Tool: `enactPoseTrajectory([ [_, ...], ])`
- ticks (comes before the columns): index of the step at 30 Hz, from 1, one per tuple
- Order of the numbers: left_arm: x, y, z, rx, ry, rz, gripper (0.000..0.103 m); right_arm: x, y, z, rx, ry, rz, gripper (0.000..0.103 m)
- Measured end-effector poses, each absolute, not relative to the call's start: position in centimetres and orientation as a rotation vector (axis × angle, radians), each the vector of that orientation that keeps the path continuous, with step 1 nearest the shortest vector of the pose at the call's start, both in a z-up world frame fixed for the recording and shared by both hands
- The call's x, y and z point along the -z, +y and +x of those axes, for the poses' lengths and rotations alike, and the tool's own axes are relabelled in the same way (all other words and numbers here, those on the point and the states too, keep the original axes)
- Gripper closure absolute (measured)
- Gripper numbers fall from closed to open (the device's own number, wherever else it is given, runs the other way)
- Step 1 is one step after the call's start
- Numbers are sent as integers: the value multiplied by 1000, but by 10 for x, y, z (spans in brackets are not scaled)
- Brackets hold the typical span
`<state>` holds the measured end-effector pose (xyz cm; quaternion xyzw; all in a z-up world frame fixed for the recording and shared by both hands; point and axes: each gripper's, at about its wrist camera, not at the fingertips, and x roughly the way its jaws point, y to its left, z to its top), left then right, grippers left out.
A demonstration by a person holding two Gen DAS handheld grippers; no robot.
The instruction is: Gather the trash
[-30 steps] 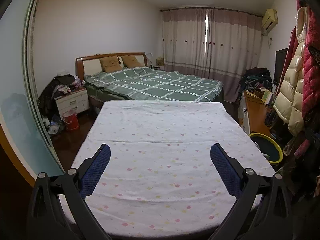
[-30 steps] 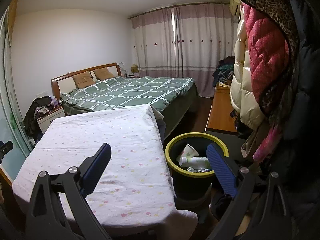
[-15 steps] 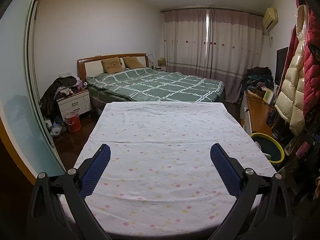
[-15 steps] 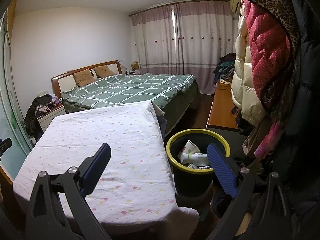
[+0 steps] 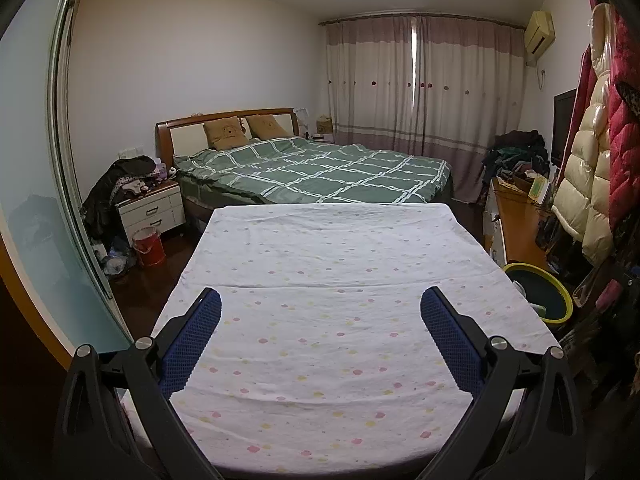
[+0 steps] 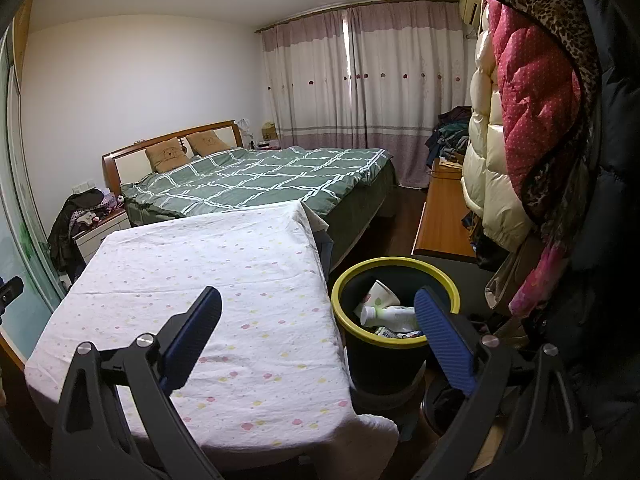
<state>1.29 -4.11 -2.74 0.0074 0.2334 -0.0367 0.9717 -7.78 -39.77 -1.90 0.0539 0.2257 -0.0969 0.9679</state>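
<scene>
A black trash bin with a yellow rim [image 6: 394, 322] stands on the floor right of the table. It holds a white paper cup [image 6: 376, 294], a white bottle [image 6: 394, 314] and smaller scraps. The bin also shows at the right edge of the left wrist view [image 5: 538, 292]. My right gripper [image 6: 318, 332] is open and empty, above the table's right edge and the bin. My left gripper [image 5: 320, 336] is open and empty, held over the table covered with a white dotted cloth [image 5: 328, 280]. I see no loose trash on the cloth.
A bed with a green checked cover [image 5: 320, 172] lies behind the table. A white nightstand [image 5: 150, 210] piled with clothes and a red bucket [image 5: 148, 246] stand at the left. A wooden desk [image 6: 440, 224] and hanging coats [image 6: 532, 112] crowd the right side.
Both grippers have drifted slightly, so the views shifted a little. Both stay open and empty; the bin's contents have not changed.
</scene>
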Motion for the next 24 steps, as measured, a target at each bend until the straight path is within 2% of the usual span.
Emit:
enactPoseTrajectory([
  [24,29,-40,15,69,474,18,5,20,-398,-76,192,459,110,11],
])
